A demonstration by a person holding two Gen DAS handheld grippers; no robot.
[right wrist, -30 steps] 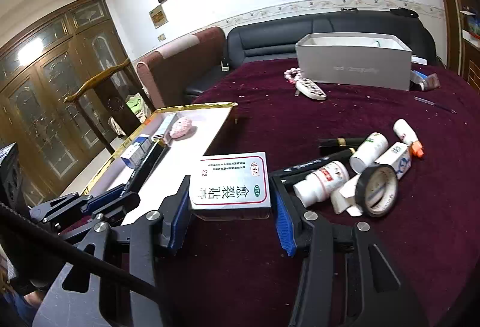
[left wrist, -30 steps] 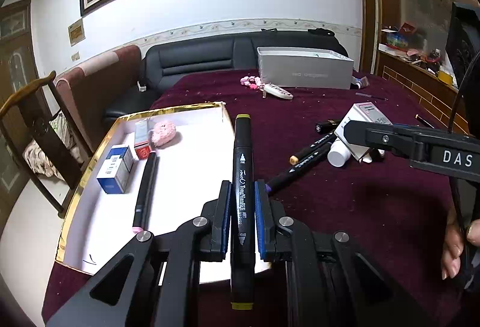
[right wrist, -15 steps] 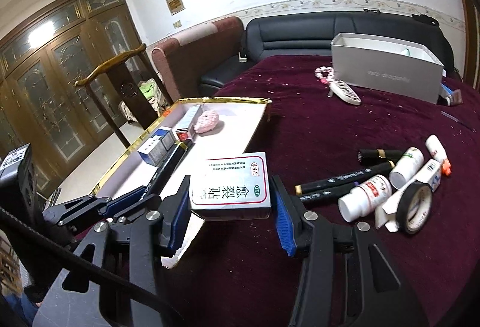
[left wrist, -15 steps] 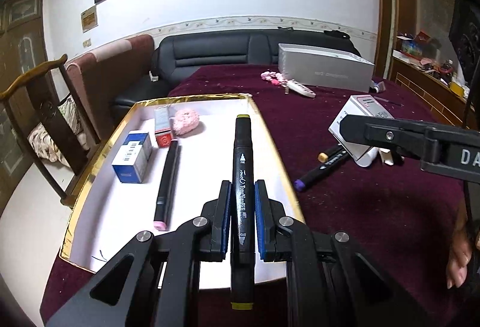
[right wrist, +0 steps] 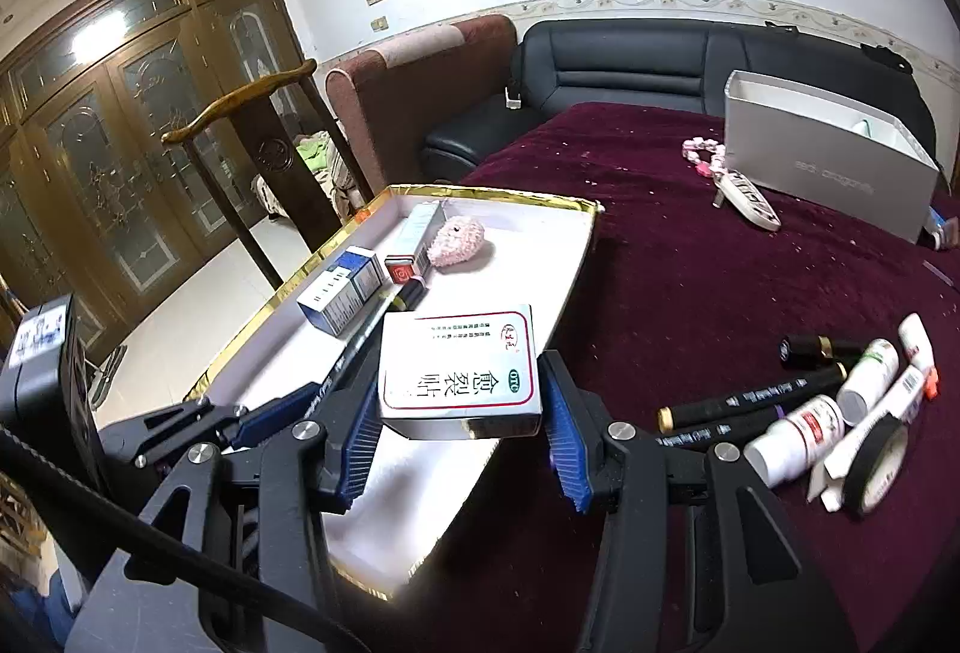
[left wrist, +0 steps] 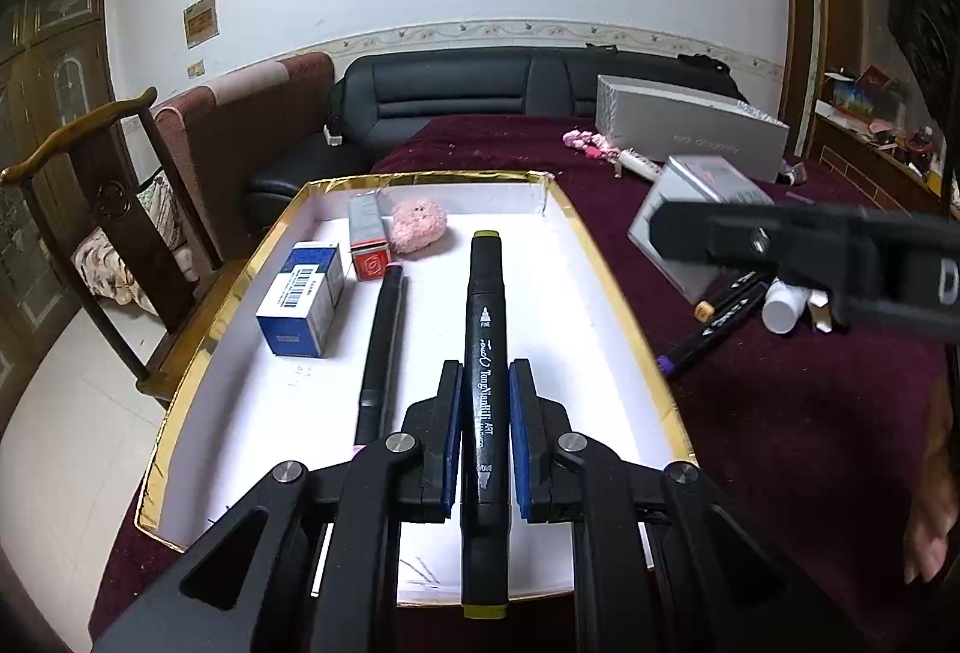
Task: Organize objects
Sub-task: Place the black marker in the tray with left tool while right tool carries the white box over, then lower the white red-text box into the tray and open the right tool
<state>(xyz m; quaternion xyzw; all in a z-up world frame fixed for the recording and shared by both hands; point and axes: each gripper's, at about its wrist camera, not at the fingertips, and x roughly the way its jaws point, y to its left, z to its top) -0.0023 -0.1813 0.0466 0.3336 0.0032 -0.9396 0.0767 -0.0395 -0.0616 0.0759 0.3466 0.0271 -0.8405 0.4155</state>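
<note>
My left claw is clamped on a black marker, which runs lengthwise between the pads and points away over the white, gold-rimmed tray. My right claw grips a white medicine box by its sides, above the tray's right edge. More markers and bottles lie on the tabletop to the right.

Gold-rimmed white tray, black marker, maroon tablecloth.
</note>
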